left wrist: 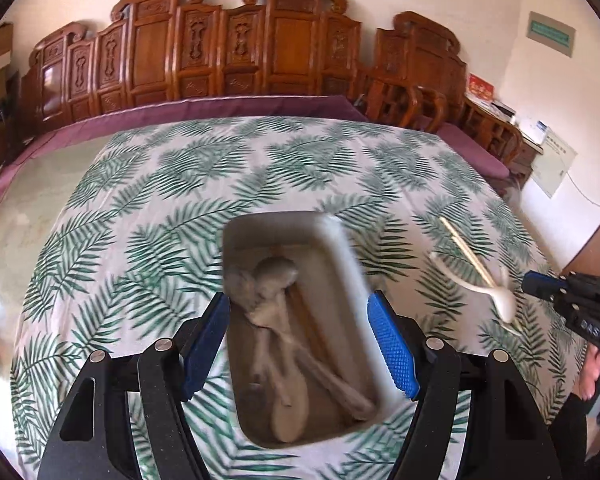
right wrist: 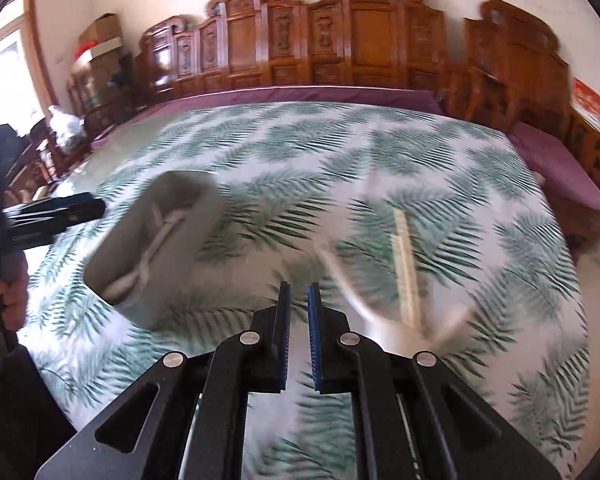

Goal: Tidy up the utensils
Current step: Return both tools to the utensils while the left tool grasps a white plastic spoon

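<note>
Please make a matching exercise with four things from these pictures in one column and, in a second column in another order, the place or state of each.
Things:
1. left gripper
2. right gripper
3. white spoons
4. chopsticks

Places or states:
A. lying on the leaf-print cloth, outside the bin
B. jaws nearly closed, holding nothing
C. jaws wide open above the bin
D. inside the white bin

Pairs: 1-C, 2-B, 3-D, 4-A

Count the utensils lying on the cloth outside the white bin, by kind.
Spoons: 2
Chopsticks: 2, apparently a pair side by side, though blurred
Total: 4
</note>
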Demonstrator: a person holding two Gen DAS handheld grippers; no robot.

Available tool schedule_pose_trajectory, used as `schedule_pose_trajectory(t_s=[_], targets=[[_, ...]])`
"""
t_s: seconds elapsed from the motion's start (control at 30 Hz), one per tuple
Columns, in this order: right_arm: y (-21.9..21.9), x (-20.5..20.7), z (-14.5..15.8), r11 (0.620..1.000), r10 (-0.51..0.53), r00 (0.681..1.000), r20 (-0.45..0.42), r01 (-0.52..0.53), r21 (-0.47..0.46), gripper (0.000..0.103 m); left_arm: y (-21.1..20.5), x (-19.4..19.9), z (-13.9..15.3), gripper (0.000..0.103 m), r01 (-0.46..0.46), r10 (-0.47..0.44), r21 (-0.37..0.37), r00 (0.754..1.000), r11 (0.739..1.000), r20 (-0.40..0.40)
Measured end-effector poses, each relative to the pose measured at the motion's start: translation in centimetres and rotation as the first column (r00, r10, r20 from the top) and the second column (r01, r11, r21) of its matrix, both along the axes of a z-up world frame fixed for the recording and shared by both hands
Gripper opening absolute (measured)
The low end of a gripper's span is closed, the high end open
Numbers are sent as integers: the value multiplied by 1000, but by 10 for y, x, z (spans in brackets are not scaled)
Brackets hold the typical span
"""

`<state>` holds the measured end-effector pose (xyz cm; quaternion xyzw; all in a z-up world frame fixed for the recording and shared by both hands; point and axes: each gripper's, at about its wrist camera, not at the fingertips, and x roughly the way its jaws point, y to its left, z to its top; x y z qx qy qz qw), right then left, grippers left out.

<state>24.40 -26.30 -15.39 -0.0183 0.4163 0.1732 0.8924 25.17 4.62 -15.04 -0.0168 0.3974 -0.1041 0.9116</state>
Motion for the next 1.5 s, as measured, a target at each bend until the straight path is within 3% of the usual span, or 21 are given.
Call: schedule_pose_trajectory(t_s=[0.07,0.13,0.43,0.5,0.87,1.03,1.27,1.43,1.5], targets=[[-17,-2,-4,1000,-25,1000,4,26,-11,20,-16,-6,5,68,19,-19,10,1000,1000,12],[-35,-3,-8,999,-53,999,6,53,-11,23,-32,-11,7,68,37,-38,14,999,999,16],[-103,9,-46,986,-167,985,-32,168,9,25,-108,-20,1,68,100,-99,9,995,995,-17],[-110,12,-53,981,-193,981,-14,193,-23,25,-125,-18,-4,68,115,-114,5,993,993,-31],[-126,22,-82,984,-178,982,-54,178,-16,25,-208,6,-53,68,185,-185,-10,973,983,-137],[-122,24,-87,987,-164,983,-80,163,-20,25,-235,22,-70,68,193,-203,-70,963,979,-180],[-132,26,-91,982,-189,977,-99,188,-21,25,-258,35,-88,68,198,-226,-136,944,971,-242],[-138,27,-92,977,-211,973,-97,210,-24,24,-263,40,-95,68,192,-224,-143,941,971,-255],[-141,27,-92,976,-216,971,-100,216,-16,24,-262,42,-98,63,185,-224,-164,937,969,-269]])
